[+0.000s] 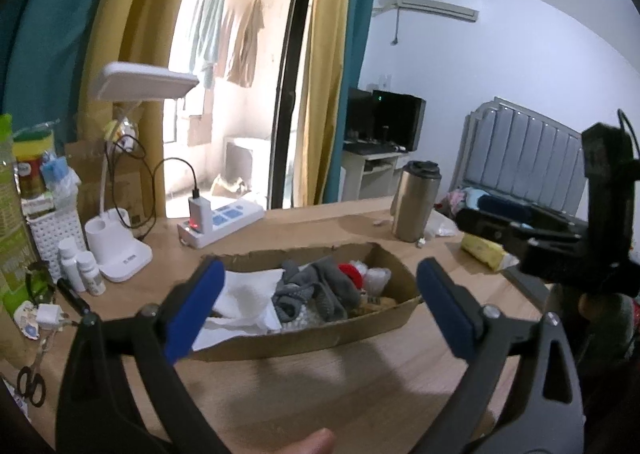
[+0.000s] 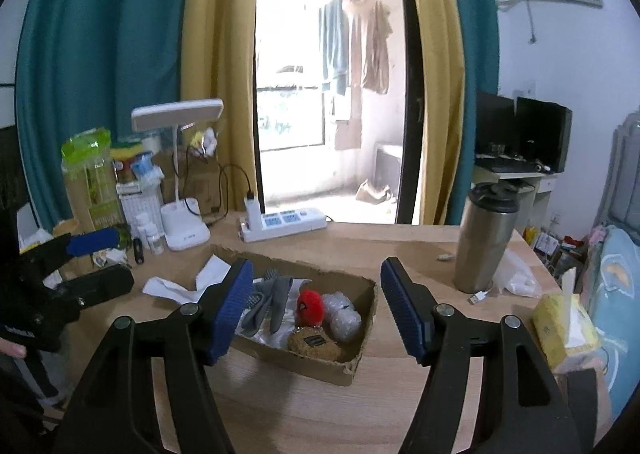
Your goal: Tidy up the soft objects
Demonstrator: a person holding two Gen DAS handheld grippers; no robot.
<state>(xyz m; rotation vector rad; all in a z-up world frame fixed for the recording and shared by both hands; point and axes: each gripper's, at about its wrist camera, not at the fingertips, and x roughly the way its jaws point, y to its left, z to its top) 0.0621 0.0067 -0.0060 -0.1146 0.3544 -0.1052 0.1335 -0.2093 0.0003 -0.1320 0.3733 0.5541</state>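
Inside, one red plush ball (image 2: pixel 310 304)

Daylight enters through the open balcony doorway (image 2: pixel 328 101), directly beyond the fingers, and is overexposed to near white, washing out detail there. The desk (image 2: pixel 400 250) ahead of the fingertips is evenly, moderately lit; soft shadows fall toward the camera beneath the cardboard box (image 2: pixel 352 364). Both views show strong fisheye curvature, with dark vignetted corners. Focus is fair at centre; the left wrist view is slightly softer, with blur toward its edges.
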